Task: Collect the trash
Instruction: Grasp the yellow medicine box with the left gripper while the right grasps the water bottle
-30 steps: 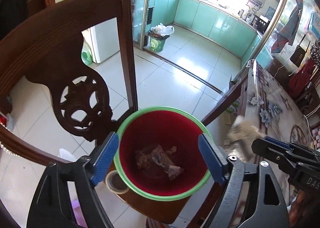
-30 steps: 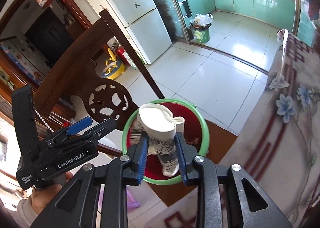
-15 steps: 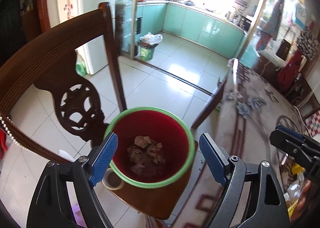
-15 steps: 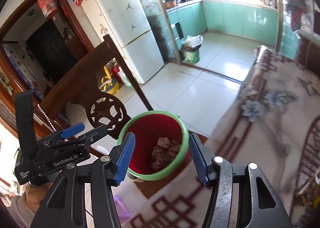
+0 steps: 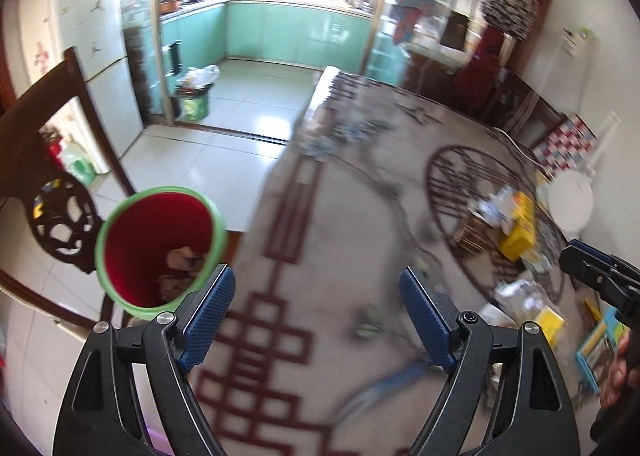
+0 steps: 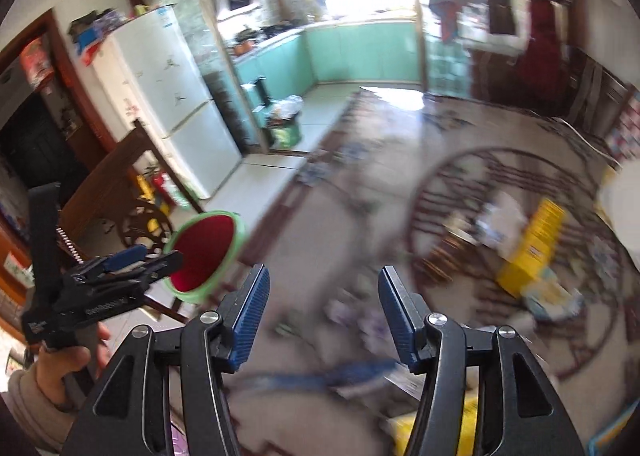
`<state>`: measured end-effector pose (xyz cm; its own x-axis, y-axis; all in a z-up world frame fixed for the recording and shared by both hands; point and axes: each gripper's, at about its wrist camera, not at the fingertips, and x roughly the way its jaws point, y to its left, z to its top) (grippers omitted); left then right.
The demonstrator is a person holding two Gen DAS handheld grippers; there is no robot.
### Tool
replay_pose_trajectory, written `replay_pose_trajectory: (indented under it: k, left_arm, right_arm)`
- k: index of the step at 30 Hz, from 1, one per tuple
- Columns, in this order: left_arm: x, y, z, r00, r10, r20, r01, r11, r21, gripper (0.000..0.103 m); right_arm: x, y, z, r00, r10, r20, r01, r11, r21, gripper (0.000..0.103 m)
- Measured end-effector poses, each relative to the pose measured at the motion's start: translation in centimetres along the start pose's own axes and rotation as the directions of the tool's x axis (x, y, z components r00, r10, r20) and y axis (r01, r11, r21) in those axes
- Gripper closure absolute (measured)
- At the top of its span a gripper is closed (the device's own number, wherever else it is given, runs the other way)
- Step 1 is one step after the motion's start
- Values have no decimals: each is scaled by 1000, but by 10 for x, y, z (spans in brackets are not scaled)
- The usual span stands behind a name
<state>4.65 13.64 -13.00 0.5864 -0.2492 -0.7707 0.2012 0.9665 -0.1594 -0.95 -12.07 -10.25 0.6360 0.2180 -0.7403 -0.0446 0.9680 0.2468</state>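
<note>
Over table (image 5: pixel 344 240) now, both grippers clear of bin (image 5: pixel 158 248) on chair (image 5: pixel 60 159) at left. Drop-off step looks done, crumpled stuff sitting at bottom of bin. Left gripper (image 5: pixel 316 316) wide open, empty. Right gripper (image 6: pixel 322 312) about half open, jaws just been opening, nothing between them. Leftover trash (image 5: pixel 516 232) piled at far right of table: yellow box, wrappers, all blurry. Next up probably: swing right, pick one piece, line fingers either side, squeeze, carry to bin. Blur bad, so can't tell which piece easiest.
</note>
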Motion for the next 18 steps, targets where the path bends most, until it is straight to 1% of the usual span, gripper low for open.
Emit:
replay_pose_trajectory:
  k: [3,4,5,7,8,9,10,11,13,14,15,18]
  left_arm:
    - [1,-38,-8,999,-51,-15,52,996,70,19]
    - [2,-51,-11,996,-82,-24,84,992,97,19]
    - [3,-65,-15,991,-128,-40,132,983,127,19]
    - [6,-92,-24,971,-225,-83,236,955,181,18]
    - [9,-107,-29,954,-276,-116,296,931,213,18]
    - [12,-121,-34,941,-306,-143,333,912,240,17]
    - [16,-135,-40,930,-327,-171,363,892,268,13]
    - [22,-152,-47,919,-339,-201,388,870,306,11]
    - [32,-179,-59,907,-337,-252,412,834,367,11]
    - [40,-194,-65,899,-334,-284,427,811,400,11]
    - [47,-205,-71,894,-328,-306,436,793,426,11]
    - [71,-233,-88,884,-270,-381,442,748,495,11]
  right_arm:
    - [-14,-58,-24,994,-97,-53,101,992,70,48]
    - [-19,-74,-30,991,-116,-71,122,988,93,48]
    - [-25,-90,-37,988,-129,-83,138,984,115,48]
    - [-36,-117,-53,983,-158,-92,170,974,149,48]
    - [-40,-130,-59,980,-174,-97,188,968,166,48]
    - [-42,-140,-64,977,-185,-103,202,963,181,48]
    - [-46,-152,-70,974,-195,-113,215,956,200,48]
    - [-48,-161,-74,972,-202,-122,225,950,217,48]
    - [-53,-177,-79,968,-213,-129,239,940,242,48]
    - [-56,-183,-81,968,-215,-128,241,938,249,48]
    - [-58,-185,-82,968,-215,-126,241,937,252,48]
    - [-62,-191,-85,971,-206,-123,232,939,254,48]
